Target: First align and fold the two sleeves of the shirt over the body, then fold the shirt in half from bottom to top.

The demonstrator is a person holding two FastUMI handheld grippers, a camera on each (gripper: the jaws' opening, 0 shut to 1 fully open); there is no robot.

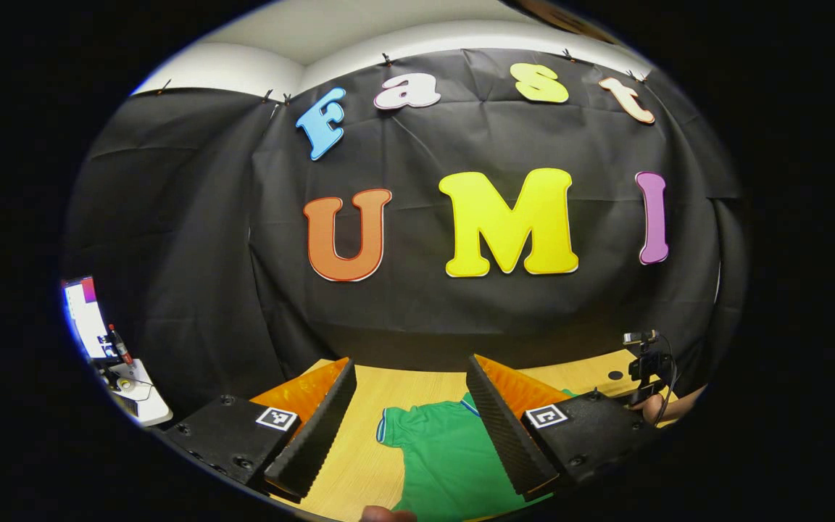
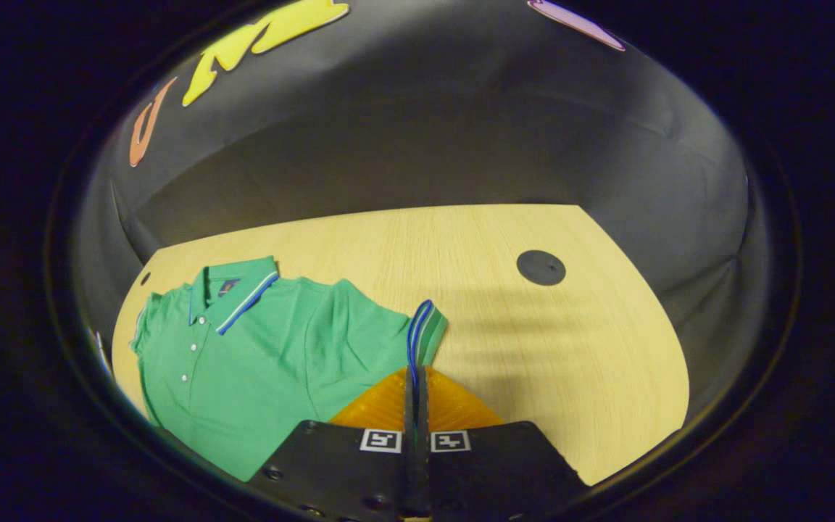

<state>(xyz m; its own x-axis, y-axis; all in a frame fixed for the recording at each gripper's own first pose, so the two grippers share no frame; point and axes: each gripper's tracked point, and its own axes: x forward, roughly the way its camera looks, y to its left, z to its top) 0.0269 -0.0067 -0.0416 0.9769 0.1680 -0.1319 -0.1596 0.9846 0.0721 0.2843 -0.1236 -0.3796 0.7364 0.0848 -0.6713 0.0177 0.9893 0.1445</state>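
Sleeve folding is the step in hand, by my judgement. To do it well, the right gripper should carry the sleeve low across to the shirt body, keeping its striped cuff flat and level with the shoulder line. Its jaws are closed on that cuff, at lower centre of the right gripper view. The shirt lies flat on the tabletop, lower left there. The left gripper has its jaws wide, above the other sleeve.

Shirt lies on table, left side.
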